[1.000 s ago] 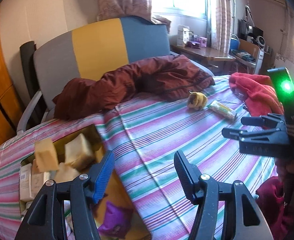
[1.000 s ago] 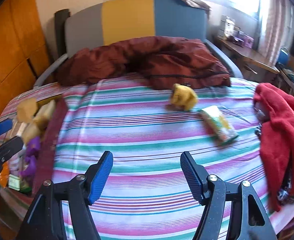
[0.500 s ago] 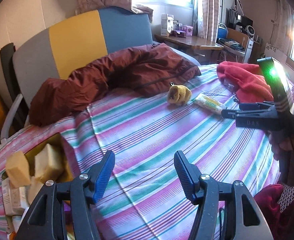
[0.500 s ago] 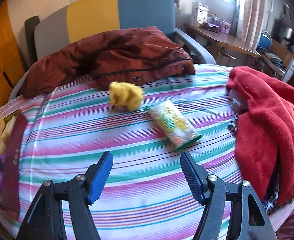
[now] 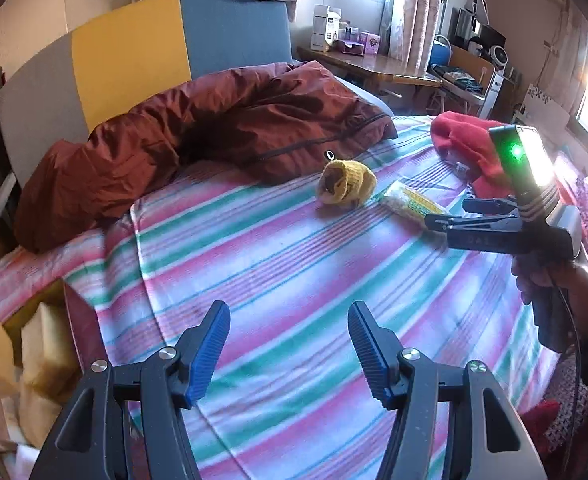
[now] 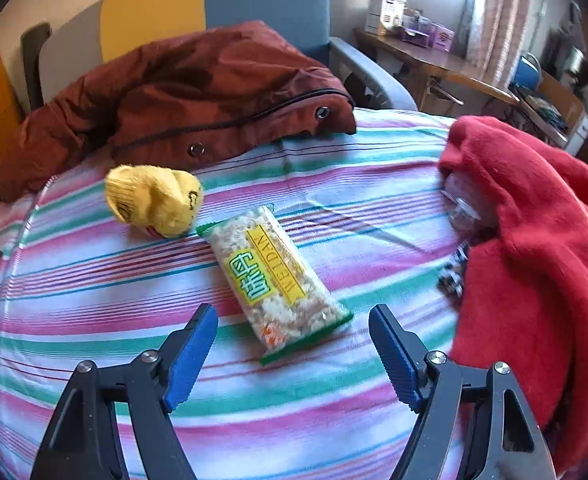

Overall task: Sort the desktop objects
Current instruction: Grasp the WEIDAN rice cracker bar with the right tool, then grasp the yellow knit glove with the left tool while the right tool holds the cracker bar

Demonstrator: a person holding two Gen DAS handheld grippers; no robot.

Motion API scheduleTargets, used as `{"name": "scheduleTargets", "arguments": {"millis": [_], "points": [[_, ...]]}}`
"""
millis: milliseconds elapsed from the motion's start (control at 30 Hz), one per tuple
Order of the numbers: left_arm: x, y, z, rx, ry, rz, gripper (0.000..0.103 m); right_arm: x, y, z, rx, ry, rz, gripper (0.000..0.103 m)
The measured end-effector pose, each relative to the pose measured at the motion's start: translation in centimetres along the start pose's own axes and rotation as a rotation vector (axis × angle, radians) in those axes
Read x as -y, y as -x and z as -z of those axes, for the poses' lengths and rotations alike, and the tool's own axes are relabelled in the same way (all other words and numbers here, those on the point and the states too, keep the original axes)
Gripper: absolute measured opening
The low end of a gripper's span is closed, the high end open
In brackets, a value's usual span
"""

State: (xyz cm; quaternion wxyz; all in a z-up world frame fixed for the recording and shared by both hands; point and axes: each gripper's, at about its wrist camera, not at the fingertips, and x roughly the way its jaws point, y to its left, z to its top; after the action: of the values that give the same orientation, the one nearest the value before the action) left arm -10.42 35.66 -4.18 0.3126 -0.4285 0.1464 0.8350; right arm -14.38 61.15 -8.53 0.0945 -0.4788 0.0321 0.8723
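— What did the left wrist view show?
— The left claw (image 5: pixel 288 344) gaped wide, holding nothing. A box (image 5: pixel 74 308) at the striped bedsheet's (image 5: pixel 254 248) left edge already held tan blocks (image 5: pixel 46 356); a yellow knit sock (image 5: pixel 345 182) and a snack packet (image 5: pixel 407 202) lay unsorted beyond.

— And the right wrist view?
— The right claw (image 6: pixel 294 354) was spread, empty, just short of the packet; a maroon jacket (image 6: pixel 198 92) lay behind the packet, a red blanket (image 6: pixel 533 220) to its right, a wooden desk (image 6: pixel 433 62) by the window.

Right hand-held gripper (image 6: pixel 292 350) now nearer the snack packet (image 6: pixel 274 280).
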Motion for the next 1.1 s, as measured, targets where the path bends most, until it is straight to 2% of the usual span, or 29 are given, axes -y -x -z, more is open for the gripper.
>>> {"name": "scheduleTargets", "arguments": {"millis": [267,433,600,700,867,1100], "points": [[0.4,-3.1,-3.4,-0.009,0.024,0.062,0.064,-0.4,-2.6,-1.2,-0.012,0.082,0.008,0.078],[1.2,-5.3,-5.8,-0.011,0.05,0.093,0.065,-0.9,-3.9,-1.4,-0.033,0.127,-0.007,0.072],[2.1,-7.1,-8.2,0.001,0.061,0.131,0.065,-1.4,-3.7,-1.6,-0.043,0.154,-0.039,0.054],[2.3,-8.3,-9.7,0.0,0.088,0.15,0.067,-2.1,-3.4,-1.5,-0.049,0.179,-0.022,0.05],[3.1,-10.7,-11.4,-0.016,0.098,0.162,0.068,-2.5,-3.0,-1.2,-0.056,0.175,-0.004,0.05],[5.1,-13.8,-12.4,-0.049,0.043,0.139,0.068,-1.7,-2.7,-1.0,-0.074,0.132,0.013,0.05]]}}
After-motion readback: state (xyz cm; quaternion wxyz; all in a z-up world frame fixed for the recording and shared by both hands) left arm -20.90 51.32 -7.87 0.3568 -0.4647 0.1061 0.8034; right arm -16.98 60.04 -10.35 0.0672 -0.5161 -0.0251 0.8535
